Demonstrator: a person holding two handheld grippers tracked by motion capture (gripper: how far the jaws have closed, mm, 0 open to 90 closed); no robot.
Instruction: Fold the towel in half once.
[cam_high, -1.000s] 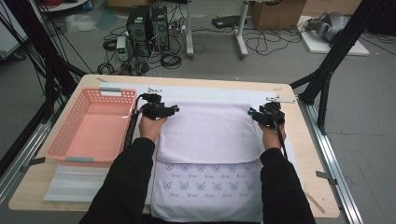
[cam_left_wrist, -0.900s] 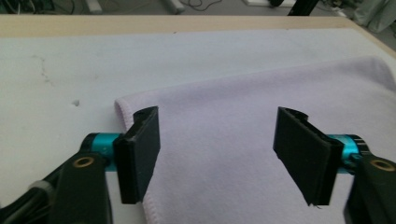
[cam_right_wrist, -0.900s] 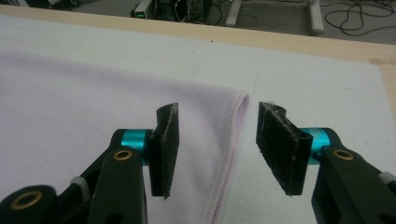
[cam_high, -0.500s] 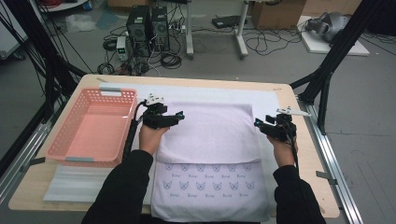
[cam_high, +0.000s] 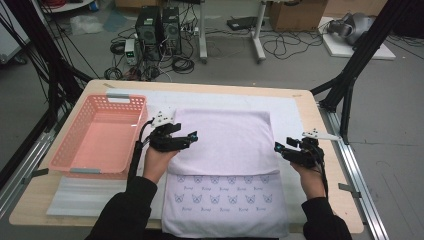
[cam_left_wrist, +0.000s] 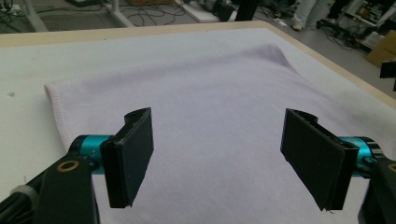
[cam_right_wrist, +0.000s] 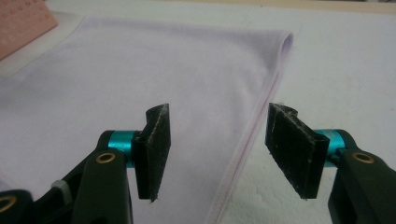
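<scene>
- Table (cam_high: 305, 107): pale wooden top under a white mat (cam_high: 295, 117); both grippers work over its near half.
- Cloth (cam_high: 225, 145): pale lilac, folded back on itself, lying flat on the mat between the two grippers. The near part, printed with small motifs, reaches toward the person past both hands.
- Basket (cam_high: 97, 140): pink plastic, on the outer side of the left gripper, near it but apart from it.
- Left gripper (cam_high: 187, 141): held over the left edge of the folded cloth, pointing inward across it. In the left gripper view (cam_left_wrist: 217, 158) its jaws stand wide apart with nothing between them; the cloth (cam_left_wrist: 210, 102) spreads beneath and ahead.
- Right gripper (cam_high: 280, 150): just at the cloth's right edge. In the right gripper view (cam_right_wrist: 217, 149) the jaws are apart and hold nothing; the stitched edge of the cloth (cam_right_wrist: 140, 79) runs up between them, with cloth under the left jaw and bare mat (cam_right_wrist: 345, 74) under the right one.
</scene>
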